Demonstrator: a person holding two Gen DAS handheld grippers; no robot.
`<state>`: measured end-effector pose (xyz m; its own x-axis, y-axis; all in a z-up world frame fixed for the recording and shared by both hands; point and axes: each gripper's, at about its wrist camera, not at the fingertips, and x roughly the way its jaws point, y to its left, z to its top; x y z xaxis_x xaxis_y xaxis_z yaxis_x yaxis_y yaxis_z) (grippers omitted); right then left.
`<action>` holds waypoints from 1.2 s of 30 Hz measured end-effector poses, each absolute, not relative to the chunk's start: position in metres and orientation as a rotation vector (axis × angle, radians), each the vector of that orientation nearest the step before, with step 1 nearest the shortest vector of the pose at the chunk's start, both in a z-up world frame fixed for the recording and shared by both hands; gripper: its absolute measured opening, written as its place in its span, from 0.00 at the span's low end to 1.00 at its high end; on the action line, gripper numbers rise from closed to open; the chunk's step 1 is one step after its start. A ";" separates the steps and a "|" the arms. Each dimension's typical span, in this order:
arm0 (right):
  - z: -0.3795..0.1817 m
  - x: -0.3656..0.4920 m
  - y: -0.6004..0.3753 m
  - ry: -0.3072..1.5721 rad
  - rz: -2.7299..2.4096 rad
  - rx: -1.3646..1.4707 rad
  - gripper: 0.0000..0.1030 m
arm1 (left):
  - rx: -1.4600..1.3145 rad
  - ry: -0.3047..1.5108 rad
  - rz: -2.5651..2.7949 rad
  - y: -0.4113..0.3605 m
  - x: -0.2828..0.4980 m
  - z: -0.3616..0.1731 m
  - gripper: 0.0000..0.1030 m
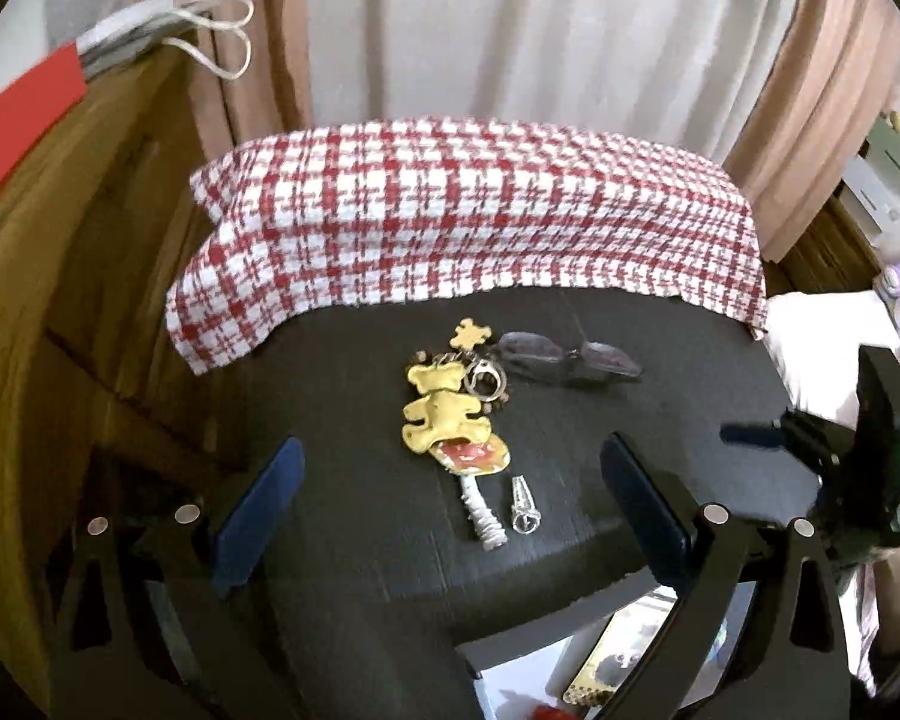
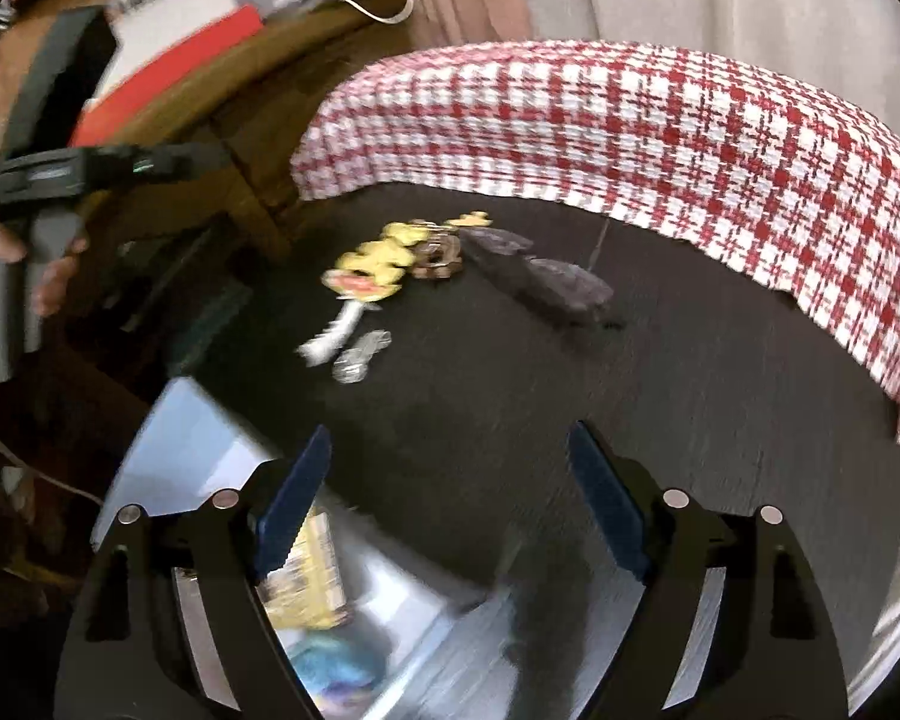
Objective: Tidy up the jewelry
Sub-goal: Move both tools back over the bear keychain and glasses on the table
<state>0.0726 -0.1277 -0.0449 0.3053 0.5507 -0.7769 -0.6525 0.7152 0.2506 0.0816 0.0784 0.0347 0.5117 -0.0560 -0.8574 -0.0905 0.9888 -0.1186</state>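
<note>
Task unstarted: keychain (image 1: pixel 444 414), clip (image 1: pixel 525 507) and glasses (image 1: pixel 570 357) lie mid-frame on table (image 1: pixel 360 540); left gripper (image 1: pixel 450 516) and right gripper (image 2: pixel 450 510) empty, jaws spread.

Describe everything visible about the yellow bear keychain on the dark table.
The yellow bear keychain lies flat on the dark table, just ahead of the red-checked cloth. It looks like soft, padded yellow fabric shaped as a bear, limbs spread. A metal key ring and a small yellow flower-shaped charm sit at its head end; a red-and-white mushroom charm overlaps its feet. Neither claw touches it.
</note>
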 end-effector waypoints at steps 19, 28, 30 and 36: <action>-0.068 0.165 -0.035 0.906 0.826 -0.715 0.56 | -0.293 1.203 0.026 0.097 0.093 -0.009 0.96; -0.091 0.169 -0.004 0.921 0.740 -0.807 0.35 | -0.549 1.204 -0.018 0.114 0.093 -0.024 0.96; -0.094 0.167 -0.001 0.927 0.756 -0.789 0.26 | -0.590 1.193 -0.001 0.117 0.095 -0.031 0.96; -0.095 0.169 0.008 0.953 0.744 -0.749 0.25 | -0.767 1.230 0.003 0.128 0.101 -0.058 0.96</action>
